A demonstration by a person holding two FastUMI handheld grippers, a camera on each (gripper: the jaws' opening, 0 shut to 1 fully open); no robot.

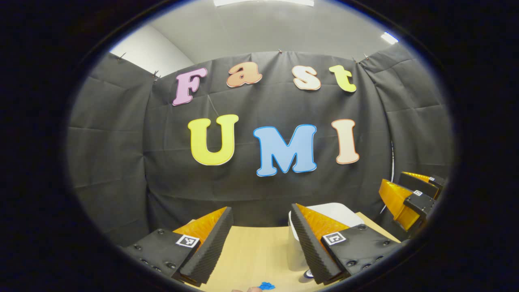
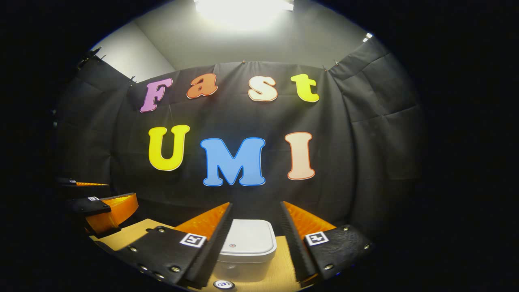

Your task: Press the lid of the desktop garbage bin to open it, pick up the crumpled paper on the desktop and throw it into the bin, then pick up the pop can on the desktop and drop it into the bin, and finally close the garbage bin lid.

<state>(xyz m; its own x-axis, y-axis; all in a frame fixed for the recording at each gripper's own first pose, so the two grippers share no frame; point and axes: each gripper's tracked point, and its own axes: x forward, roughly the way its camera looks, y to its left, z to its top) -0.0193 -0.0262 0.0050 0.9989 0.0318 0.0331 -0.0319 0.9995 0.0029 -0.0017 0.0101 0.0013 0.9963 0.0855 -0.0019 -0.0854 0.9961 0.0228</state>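
Observation:
The white desktop bin (image 2: 247, 239) stands on the wooden table (image 2: 281, 272) with its lid down, straight ahead of my right gripper (image 2: 256, 205), whose fingers are open with nothing between them. The round top of the pop can (image 2: 224, 284) shows just in front of the bin, at the bottom edge. In the left gripper view the bin (image 1: 338, 211) is partly hidden behind the right finger of my left gripper (image 1: 260, 209), which is open and holds nothing. The can top (image 1: 309, 274) and a small blue crumpled scrap (image 1: 266, 286) lie low on the table.
The black cloth wall closes the booth behind and on both sides. The right gripper (image 1: 392, 179) hangs at the right of the left gripper view, above the table's corner. The left gripper (image 2: 121, 192) hangs at the left of the right gripper view. Bare tabletop (image 1: 251, 251) lies left of the bin.

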